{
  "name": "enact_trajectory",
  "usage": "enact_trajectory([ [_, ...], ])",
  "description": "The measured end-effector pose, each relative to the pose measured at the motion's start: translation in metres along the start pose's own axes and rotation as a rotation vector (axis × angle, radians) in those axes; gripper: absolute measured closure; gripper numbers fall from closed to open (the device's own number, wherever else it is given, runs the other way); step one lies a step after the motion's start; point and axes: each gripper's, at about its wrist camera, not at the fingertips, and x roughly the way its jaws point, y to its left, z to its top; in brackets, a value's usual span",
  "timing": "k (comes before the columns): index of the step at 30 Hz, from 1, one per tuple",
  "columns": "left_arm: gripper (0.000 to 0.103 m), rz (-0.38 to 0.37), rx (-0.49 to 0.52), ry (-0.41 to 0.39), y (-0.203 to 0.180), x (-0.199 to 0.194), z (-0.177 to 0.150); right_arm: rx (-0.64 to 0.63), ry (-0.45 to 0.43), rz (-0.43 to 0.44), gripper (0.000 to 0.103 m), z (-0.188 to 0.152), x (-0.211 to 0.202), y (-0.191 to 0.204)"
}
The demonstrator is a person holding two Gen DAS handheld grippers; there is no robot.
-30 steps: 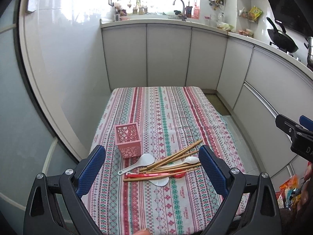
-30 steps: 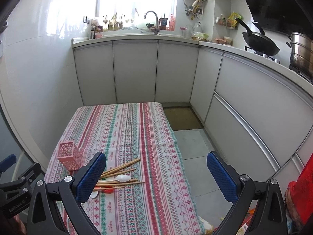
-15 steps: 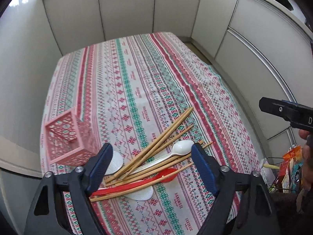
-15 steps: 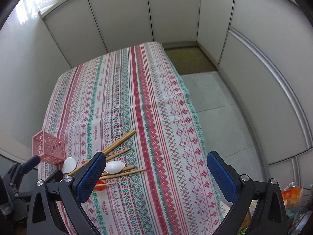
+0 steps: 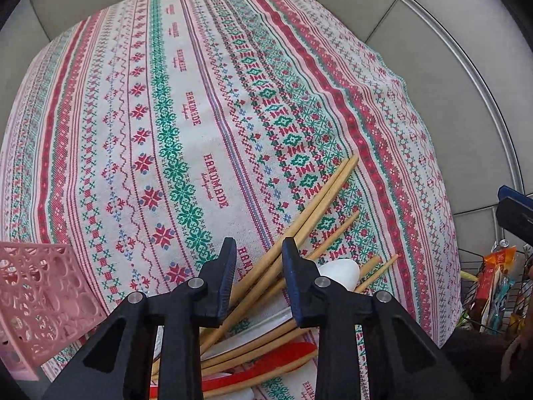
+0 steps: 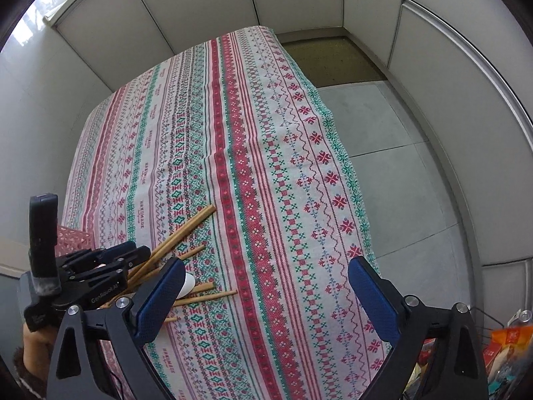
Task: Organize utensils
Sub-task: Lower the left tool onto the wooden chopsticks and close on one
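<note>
Chopsticks (image 5: 301,230) lie heaped at six o'clock on the bench (image 5: 186,106); my left claw (image 5: 258,263), wide a second ago, is closing around two. My right claw (image 6: 266,295) hangs open.

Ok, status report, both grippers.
Left gripper closing over chopsticks, not yet pinched. Right gripper open, empty. Spoons tangled underneath.

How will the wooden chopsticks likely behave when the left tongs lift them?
The chopsticks look thin and stiff, so probably light and unbending. They lie crossed among spoons, so neighbours may shift. The closing left tongs straddle two; one might slip or pivot.
</note>
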Motion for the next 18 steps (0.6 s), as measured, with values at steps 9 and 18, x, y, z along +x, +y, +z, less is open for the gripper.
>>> enact_trajectory([
  [9,0.073,0.006,0.027,0.024,-0.010,0.011,0.012,0.026,0.007,0.010,0.004,0.005,0.005,-0.009],
  [18,0.073,0.097,0.077,-0.027,-0.042,0.025,0.037,0.050,0.014,0.035,0.004,0.003,0.004,-0.009],
])
